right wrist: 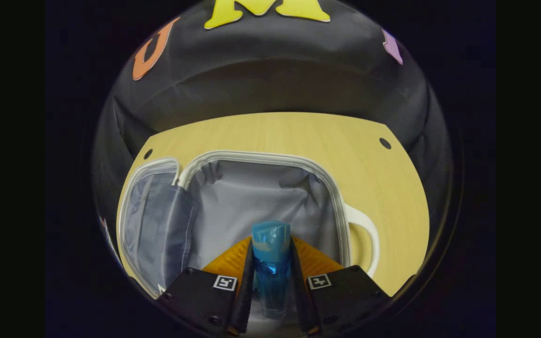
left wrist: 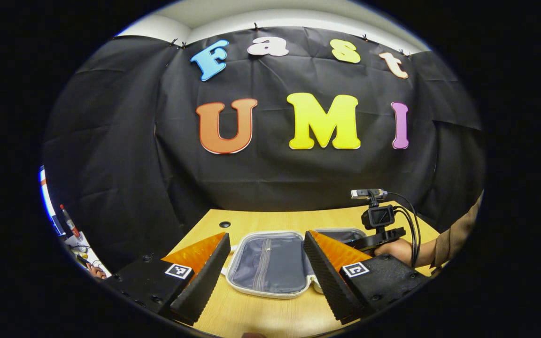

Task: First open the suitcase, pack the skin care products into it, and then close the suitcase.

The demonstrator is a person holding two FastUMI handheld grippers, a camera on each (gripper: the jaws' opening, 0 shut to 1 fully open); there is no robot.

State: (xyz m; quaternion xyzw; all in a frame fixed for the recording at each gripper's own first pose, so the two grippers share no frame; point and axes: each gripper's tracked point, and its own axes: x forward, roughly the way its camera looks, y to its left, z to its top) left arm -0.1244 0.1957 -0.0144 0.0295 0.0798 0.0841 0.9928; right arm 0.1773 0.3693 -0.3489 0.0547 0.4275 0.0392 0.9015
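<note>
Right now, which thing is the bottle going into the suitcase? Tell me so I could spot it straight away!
Find the wooden table and the open suitcase lying flat on it, with grey lining and a white rim. Over its right half, the right gripper has its jaws shut on a small bottle. It is clear blue with a blue cap, the one blue thing against all that grey.

Suitcase (right wrist: pixel 261 188): grey lining, white rim and handle, centre frame. Bottle (right wrist: pixel 270 263): translucent blue, lower centre. Table (right wrist: pixel 383 188): pale wood grain, right side. Sleeve (left wrist: pixel 456 237): tan, right edge.
</note>
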